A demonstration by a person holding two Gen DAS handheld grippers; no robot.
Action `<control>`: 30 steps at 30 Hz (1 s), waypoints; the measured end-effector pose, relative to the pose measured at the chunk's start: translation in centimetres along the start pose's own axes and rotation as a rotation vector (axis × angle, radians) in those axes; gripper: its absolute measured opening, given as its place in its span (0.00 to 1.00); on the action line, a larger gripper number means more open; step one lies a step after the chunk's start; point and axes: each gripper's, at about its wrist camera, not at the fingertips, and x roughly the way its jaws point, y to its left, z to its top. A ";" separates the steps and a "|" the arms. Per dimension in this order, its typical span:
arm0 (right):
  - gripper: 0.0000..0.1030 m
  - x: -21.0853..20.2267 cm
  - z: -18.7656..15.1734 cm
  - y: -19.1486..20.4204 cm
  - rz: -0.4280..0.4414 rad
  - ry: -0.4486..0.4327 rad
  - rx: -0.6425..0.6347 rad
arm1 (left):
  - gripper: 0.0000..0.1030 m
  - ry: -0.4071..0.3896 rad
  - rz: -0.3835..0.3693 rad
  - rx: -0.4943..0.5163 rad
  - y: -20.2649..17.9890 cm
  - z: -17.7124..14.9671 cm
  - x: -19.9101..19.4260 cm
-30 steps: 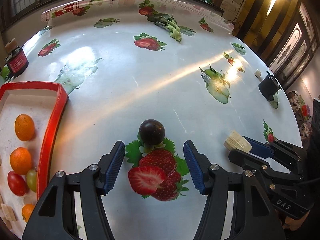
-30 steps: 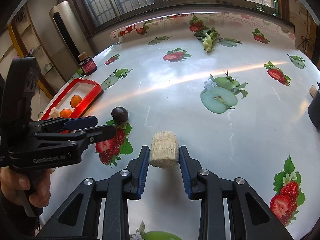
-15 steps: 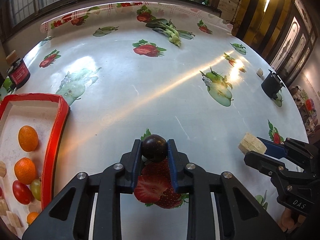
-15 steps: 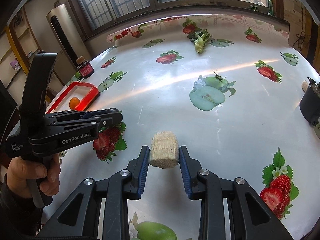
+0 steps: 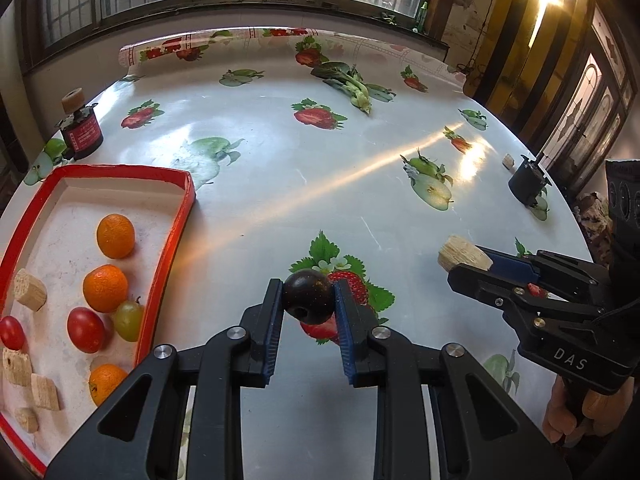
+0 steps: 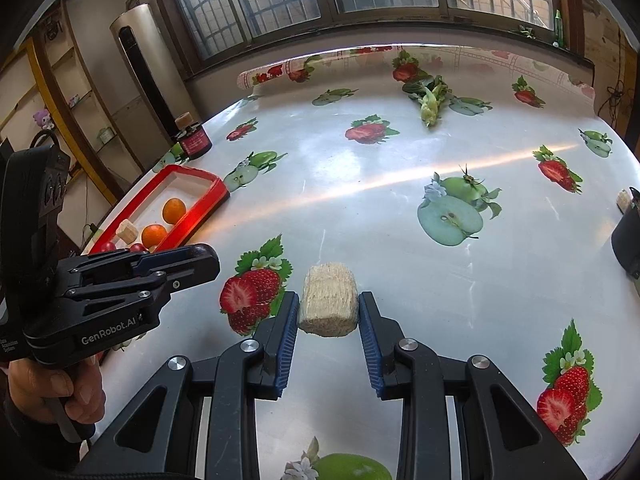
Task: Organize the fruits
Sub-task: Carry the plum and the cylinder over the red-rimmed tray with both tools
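Observation:
My left gripper (image 5: 308, 296) is shut on a dark round plum (image 5: 309, 295), held just above the strawberry print on the tablecloth. Left of it lies the red-rimmed tray (image 5: 176, 236) with several oranges (image 5: 115, 236), red tomatoes (image 5: 85, 329), a green grape (image 5: 129, 320) and tan cut chunks (image 5: 29, 290). My right gripper (image 6: 328, 304) is shut on a tan fibrous chunk (image 6: 329, 305), lifted off the table; the same chunk (image 5: 462, 256) shows at the right of the left wrist view. The right wrist view has the left gripper (image 6: 192, 258) side-on, the plum hidden, and the tray (image 6: 208, 204) beyond.
A dark jar with a red label (image 5: 82, 132) stands behind the tray. A leafy green vegetable (image 5: 352, 84) lies at the far side. A black round pot (image 5: 526, 186) with a small tan piece (image 5: 508, 161) beside it sits at the right edge. Windows line the far wall.
My left gripper went from open around the plum to shut on it, then lifted it off the tablecloth. My right gripper kept its hold on the chunk and barely moved.

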 end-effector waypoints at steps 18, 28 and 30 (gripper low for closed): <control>0.30 1.1 2.5 5.7 0.059 -0.014 -0.105 | 0.22 -0.066 0.042 -0.032 3.7 0.0 -4.3; 0.30 2.3 4.3 8.5 0.090 -0.017 -0.151 | 0.22 -0.085 0.087 -0.062 6.6 0.0 -5.6; 0.30 2.6 4.7 9.0 0.096 -0.017 -0.161 | 0.22 -0.088 0.093 -0.070 7.2 0.0 -5.8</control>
